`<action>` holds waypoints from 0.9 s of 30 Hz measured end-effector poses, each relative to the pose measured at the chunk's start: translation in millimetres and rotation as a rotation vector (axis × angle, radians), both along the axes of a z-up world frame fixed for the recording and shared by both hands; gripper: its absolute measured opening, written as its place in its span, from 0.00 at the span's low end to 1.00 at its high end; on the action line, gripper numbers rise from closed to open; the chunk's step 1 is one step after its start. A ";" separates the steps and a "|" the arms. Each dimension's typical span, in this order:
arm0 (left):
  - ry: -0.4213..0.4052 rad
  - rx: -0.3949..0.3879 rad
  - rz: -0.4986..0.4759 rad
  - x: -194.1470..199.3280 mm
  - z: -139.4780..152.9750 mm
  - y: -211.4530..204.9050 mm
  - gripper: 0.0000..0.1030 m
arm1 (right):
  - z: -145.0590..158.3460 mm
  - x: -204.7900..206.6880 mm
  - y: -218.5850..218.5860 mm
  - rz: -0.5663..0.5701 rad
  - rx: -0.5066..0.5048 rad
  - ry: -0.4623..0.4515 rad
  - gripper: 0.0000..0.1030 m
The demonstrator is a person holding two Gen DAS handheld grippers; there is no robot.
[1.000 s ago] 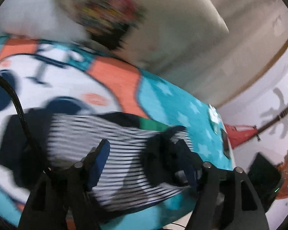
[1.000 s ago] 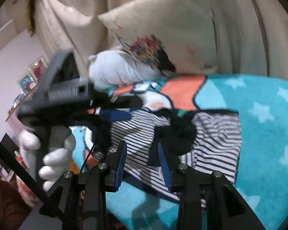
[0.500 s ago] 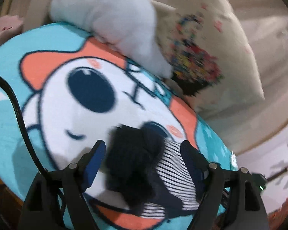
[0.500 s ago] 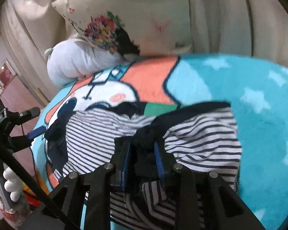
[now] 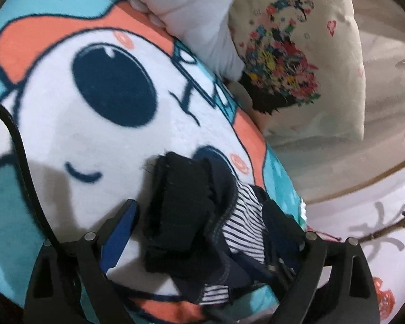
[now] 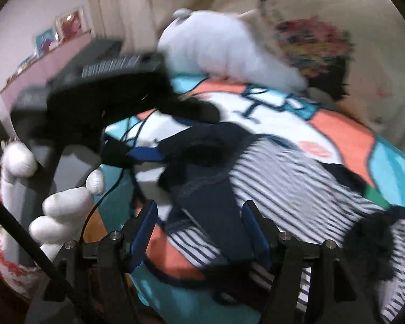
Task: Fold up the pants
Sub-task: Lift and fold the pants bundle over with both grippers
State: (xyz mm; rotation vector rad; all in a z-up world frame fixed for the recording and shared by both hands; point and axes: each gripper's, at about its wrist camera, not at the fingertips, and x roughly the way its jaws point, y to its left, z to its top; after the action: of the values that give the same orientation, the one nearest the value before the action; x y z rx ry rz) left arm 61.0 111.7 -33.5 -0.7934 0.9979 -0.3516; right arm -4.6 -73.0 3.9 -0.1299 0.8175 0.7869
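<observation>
The striped navy-and-white pants (image 6: pixel 291 178) lie on a cartoon-print blanket (image 6: pixel 391 162). In the left wrist view their black cuffs (image 5: pixel 181 210) and a striped part (image 5: pixel 243 226) lie between the fingers of my open left gripper (image 5: pixel 199 229). The left gripper also shows in the right wrist view (image 6: pixel 145 152), held by a white-gloved hand (image 6: pixel 59 216), at the dark cuff end. My right gripper (image 6: pixel 199 232) is open, its jaws either side of a dark navy panel (image 6: pixel 213 210) of the pants.
A white plush cushion (image 5: pixel 191 8) and a cream floral pillow (image 5: pixel 297 54) lie at the blanket's far side. A black cable (image 5: pixel 21 156) runs down the left. A pink shelf with pictures (image 6: pixel 54 40) stands far left.
The right gripper has opened, let go of the dark bunch of fabric and swung left toward the cuff end. The left gripper has come closer over the black cuffs.
</observation>
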 end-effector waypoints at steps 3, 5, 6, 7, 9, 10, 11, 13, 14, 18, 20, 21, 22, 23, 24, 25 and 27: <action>-0.014 -0.011 -0.053 0.2 1.9 -6.4 0.88 | -6.9 -2.4 20.5 0.012 -0.033 -0.031 0.67; -0.029 0.006 -0.067 -0.7 3.4 -9.1 0.76 | -12.9 -3.4 30.4 -0.004 -0.072 -0.065 0.66; -0.030 0.034 -0.082 -0.3 3.6 -11.2 0.59 | -17.0 -3.5 33.7 -0.023 -0.090 -0.075 0.62; -0.025 0.050 -0.098 0.4 2.8 -12.4 0.39 | -18.6 -3.4 34.3 -0.040 -0.094 -0.082 0.48; -0.009 0.056 -0.118 1.0 0.9 -13.1 0.20 | -17.4 -2.7 31.0 -0.071 -0.087 -0.094 0.30; -0.013 0.058 -0.118 0.5 2.4 -12.9 0.20 | -15.0 -1.1 26.1 -0.078 -0.055 -0.079 0.24; -0.024 0.068 -0.113 -1.5 6.9 -14.5 0.20 | -12.1 0.3 19.8 -0.088 -0.018 -0.062 0.21; -0.051 0.087 -0.117 -4.3 16.9 -20.9 0.20 | -6.0 -0.5 10.4 -0.099 0.029 -0.059 0.19; -0.065 0.099 -0.122 -5.3 22.8 -25.6 0.20 | -1.6 -2.0 4.0 -0.109 0.053 -0.063 0.18; -0.131 0.124 -0.189 -2.7 52.5 -65.0 0.20 | 24.6 -7.7 -28.8 -0.184 0.163 -0.075 0.17; -0.170 0.137 -0.244 -1.5 67.3 -94.2 0.22 | 34.5 -11.8 -55.1 -0.231 0.225 -0.075 0.17; -0.185 0.147 -0.275 -1.1 72.9 -110.3 0.23 | 39.4 -13.7 -74.9 -0.264 0.271 -0.068 0.17; -0.196 0.158 -0.306 -0.8 77.2 -126.7 0.26 | 41.6 -15.5 -88.5 -0.288 0.299 -0.064 0.17; -0.207 0.167 -0.351 -0.6 80.5 -147.4 0.28 | 42.3 -18.0 -104.0 -0.316 0.327 -0.057 0.17; -0.210 0.171 -0.388 -0.4 81.7 -163.4 0.34 | 40.6 -21.7 -125.3 -0.353 0.357 -0.048 0.17; -0.204 0.171 -0.415 -0.3 81.1 -176.3 0.36 | 38.9 -25.6 -139.3 -0.382 0.367 -0.044 0.17; -0.187 0.149 -0.457 -1.0 77.8 -196.2 0.36 | 26.2 -26.2 -172.1 -0.466 0.368 -0.026 0.17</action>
State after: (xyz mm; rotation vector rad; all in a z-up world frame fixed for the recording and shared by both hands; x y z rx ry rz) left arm 60.1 -84.5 44.2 -0.3826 1.0108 -0.7217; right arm -30.8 -245.0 30.1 0.3671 0.6311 0.4792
